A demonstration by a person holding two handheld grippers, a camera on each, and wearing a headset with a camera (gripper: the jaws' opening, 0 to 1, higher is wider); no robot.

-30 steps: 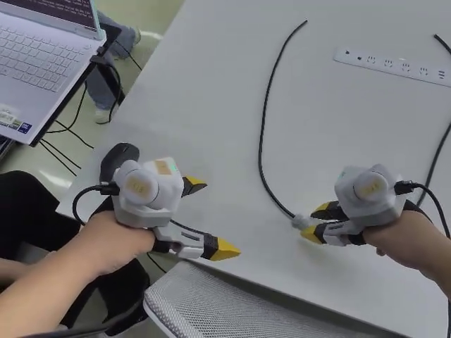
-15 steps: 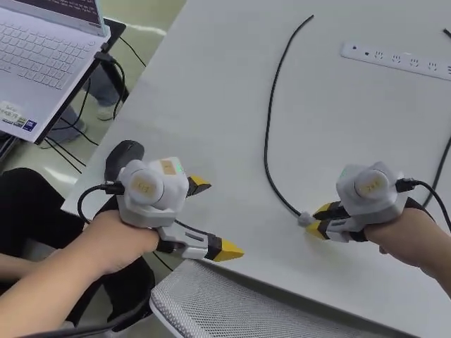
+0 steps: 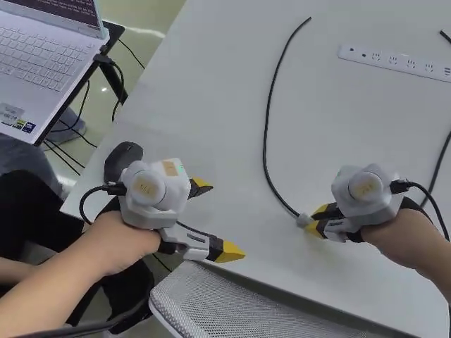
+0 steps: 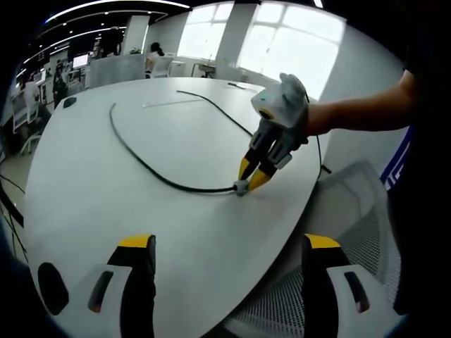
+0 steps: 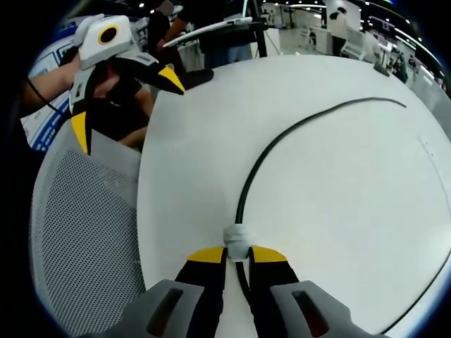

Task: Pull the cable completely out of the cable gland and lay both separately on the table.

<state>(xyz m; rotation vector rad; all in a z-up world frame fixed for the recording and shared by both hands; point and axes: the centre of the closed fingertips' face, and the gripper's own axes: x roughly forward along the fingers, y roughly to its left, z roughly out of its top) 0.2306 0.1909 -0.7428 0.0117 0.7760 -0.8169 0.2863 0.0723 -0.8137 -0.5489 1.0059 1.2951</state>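
The right tool (image 5: 238, 255) is clamped on the near end of the black cable (image 5: 282, 141), the white cable gland (image 5: 236, 238) touching its yellow tips, close to the front edge of the white surface (image 3: 211, 105); the cable curves away across the surface, ending near a power strip (image 3: 394, 63); the left tool (image 3: 217, 218) hangs at the surface's edge above a mesh chair (image 3: 232, 310), its 2 jaws wide apart, holding nothing.

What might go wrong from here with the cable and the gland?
Nothing holds the gland: the left gripper is open, off the table edge, so a pull by the right gripper, shut on the cable, may just drag everything along. The gland also sits near the table's edge and might drop onto the chair once freed.
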